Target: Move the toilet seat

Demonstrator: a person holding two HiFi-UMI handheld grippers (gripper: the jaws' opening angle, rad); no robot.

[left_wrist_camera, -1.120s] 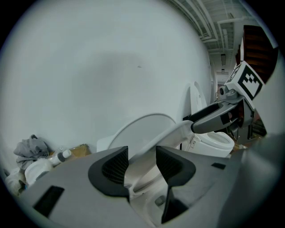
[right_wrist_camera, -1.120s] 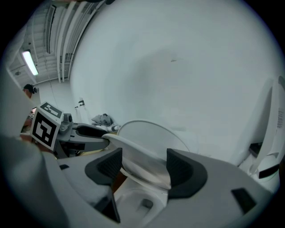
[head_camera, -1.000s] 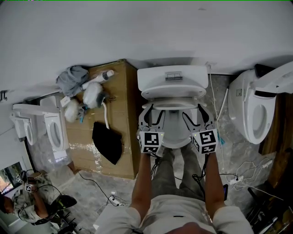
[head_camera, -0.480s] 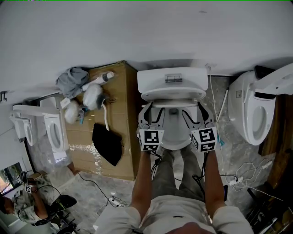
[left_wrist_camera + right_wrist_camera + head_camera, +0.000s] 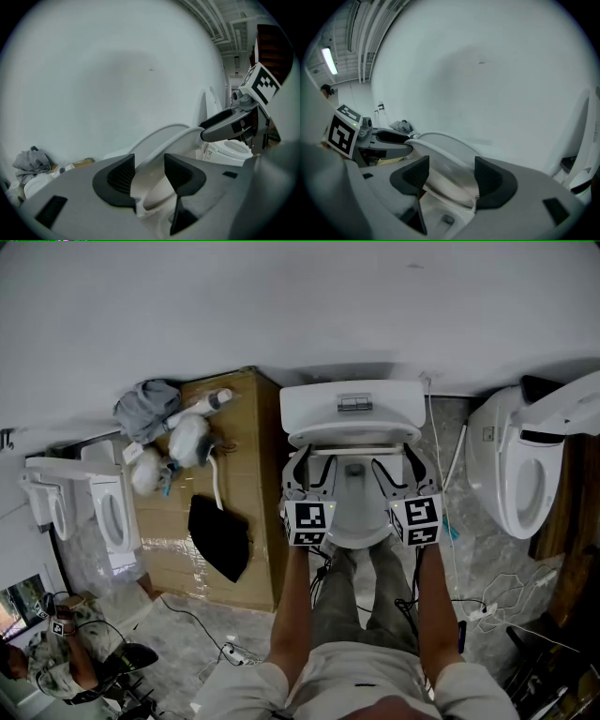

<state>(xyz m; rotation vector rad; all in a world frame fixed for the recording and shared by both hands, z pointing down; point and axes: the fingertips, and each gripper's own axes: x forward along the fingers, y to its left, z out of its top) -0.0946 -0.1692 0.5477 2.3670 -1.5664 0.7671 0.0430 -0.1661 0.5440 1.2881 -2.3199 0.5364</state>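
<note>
My left hand-held gripper clamps the half-raised white plastic toilet seat to swing it; the right hand-held gripper is unclenched, its jaws just closing around the rim.

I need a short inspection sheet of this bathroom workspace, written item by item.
Surface: grey marbled floor, partly covered.
Job's things: white toilet seat tilted up above the white toilet bowl.
Clutter: brown cardboard box carrying a grey cloth and a black cloth.
Grippers: left gripper shut on the seat; right gripper open, its jaws have just been closing either side of it.
Cables: white and black cables on the floor, right.
Surroundings: white wall, second white toilet at right, person lower left.
</note>
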